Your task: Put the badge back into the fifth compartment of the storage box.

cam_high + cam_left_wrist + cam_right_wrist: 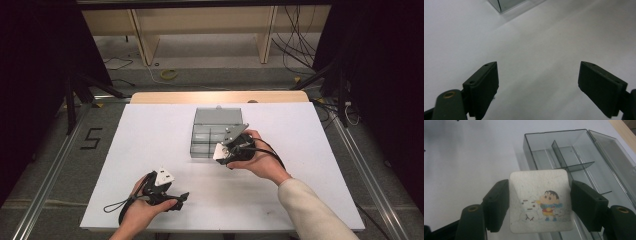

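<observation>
Item: my right gripper (539, 202), jaws clamped on a white square pad (540, 201), cartoon print upright facing me; no long axis. It hangs at the near end of the open grey compartment box (564, 152). My left gripper (537, 87): jaws apart, nothing between, over white table (544, 45).

White square pad (539, 201) with cartoon print, held flat just beside open grey compartment box (564, 152)

My right arm wears a cream sleeve (312, 210) at the lower right. Both my grippers, left gripper (184, 196) and right gripper (539, 205), are matte black, with blocky rectangular pads (482, 88), brass-ringed screw holes, grey three-cornered plates, and looping black cables (115, 206).
</observation>
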Motion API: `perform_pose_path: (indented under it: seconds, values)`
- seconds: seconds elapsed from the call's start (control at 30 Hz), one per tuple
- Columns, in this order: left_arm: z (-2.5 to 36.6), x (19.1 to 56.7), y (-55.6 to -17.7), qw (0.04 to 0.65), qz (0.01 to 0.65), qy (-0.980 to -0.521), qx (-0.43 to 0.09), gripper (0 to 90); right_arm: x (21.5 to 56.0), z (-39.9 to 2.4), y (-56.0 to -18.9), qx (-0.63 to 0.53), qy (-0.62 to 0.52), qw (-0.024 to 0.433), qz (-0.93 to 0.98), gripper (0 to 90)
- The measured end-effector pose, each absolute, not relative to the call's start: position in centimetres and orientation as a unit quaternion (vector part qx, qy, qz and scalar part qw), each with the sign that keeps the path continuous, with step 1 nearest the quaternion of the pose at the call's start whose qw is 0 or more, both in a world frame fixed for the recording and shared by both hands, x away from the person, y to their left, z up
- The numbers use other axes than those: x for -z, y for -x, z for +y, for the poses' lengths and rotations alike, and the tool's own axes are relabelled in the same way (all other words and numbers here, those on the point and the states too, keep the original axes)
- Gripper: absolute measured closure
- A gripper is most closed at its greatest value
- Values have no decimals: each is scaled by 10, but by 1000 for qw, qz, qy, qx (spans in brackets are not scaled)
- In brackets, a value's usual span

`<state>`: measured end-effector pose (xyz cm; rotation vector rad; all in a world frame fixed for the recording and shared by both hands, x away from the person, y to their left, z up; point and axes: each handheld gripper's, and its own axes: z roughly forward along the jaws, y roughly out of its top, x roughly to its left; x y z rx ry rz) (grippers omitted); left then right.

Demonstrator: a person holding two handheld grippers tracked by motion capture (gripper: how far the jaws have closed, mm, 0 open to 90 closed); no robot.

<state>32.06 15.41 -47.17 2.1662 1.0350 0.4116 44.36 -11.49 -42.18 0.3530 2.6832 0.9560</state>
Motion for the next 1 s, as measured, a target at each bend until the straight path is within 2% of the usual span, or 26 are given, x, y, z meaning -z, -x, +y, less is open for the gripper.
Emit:
perform_pose_path:
  seconds: [1.0]
  values:
    - [154, 471, -321, 348, 399, -833, -159, 162, 416, -103, -468, -320, -132, 156, 925, 336]
